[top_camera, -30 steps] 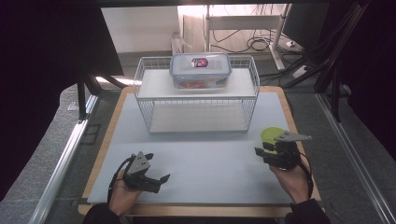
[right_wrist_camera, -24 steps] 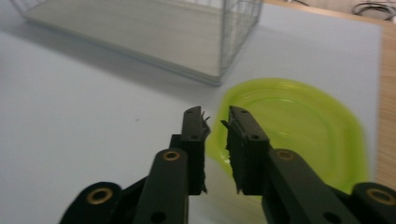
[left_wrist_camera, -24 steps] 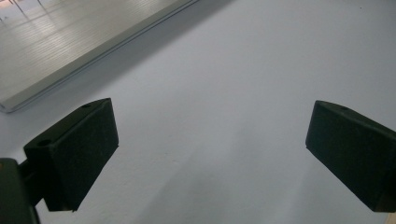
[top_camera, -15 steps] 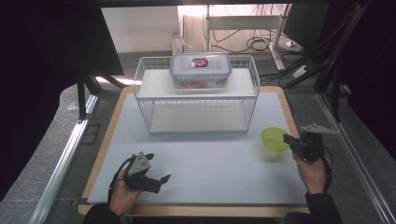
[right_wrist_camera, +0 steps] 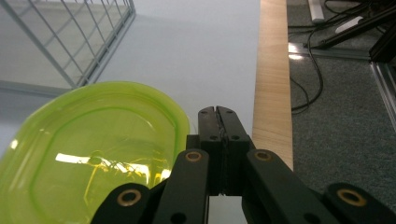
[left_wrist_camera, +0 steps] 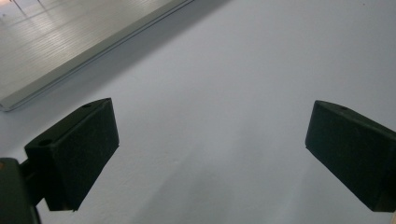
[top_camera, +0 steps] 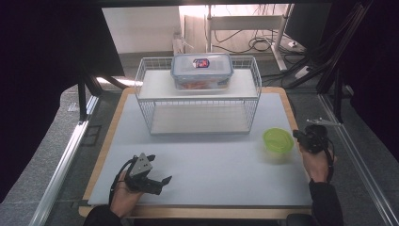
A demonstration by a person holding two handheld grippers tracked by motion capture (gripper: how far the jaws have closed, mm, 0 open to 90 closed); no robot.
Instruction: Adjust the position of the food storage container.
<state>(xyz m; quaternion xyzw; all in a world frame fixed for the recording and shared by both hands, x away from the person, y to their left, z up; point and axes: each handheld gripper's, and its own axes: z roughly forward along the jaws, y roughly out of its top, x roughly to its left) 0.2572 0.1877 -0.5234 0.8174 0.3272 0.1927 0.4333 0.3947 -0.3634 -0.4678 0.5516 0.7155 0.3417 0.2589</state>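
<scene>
A translucent green bowl (top_camera: 277,140) stands on the white mat near the table's right edge. In the right gripper view the bowl (right_wrist_camera: 88,154) lies just left of my jaws. My right gripper (top_camera: 297,134) is held beside it, over the right edge of the mat, pointing toward the bowl. Its jaws (right_wrist_camera: 217,112) are pressed together with nothing between them and do not touch the bowl. My left gripper (top_camera: 159,168) rests low at the front left of the mat. It stands open (left_wrist_camera: 210,154) with only bare mat between the pads.
A white wire rack (top_camera: 197,94) stands at the back middle with a clear lidded food container (top_camera: 202,70) on its top shelf. The rack's corner (right_wrist_camera: 70,42) is beyond the bowl. The table's wooden edge (right_wrist_camera: 273,84) runs right of my right gripper, with floor and cables past it.
My right gripper has moved from above the green bowl out to the right, to the table's edge, leaving the bowl on the mat. The left gripper has stayed put.
</scene>
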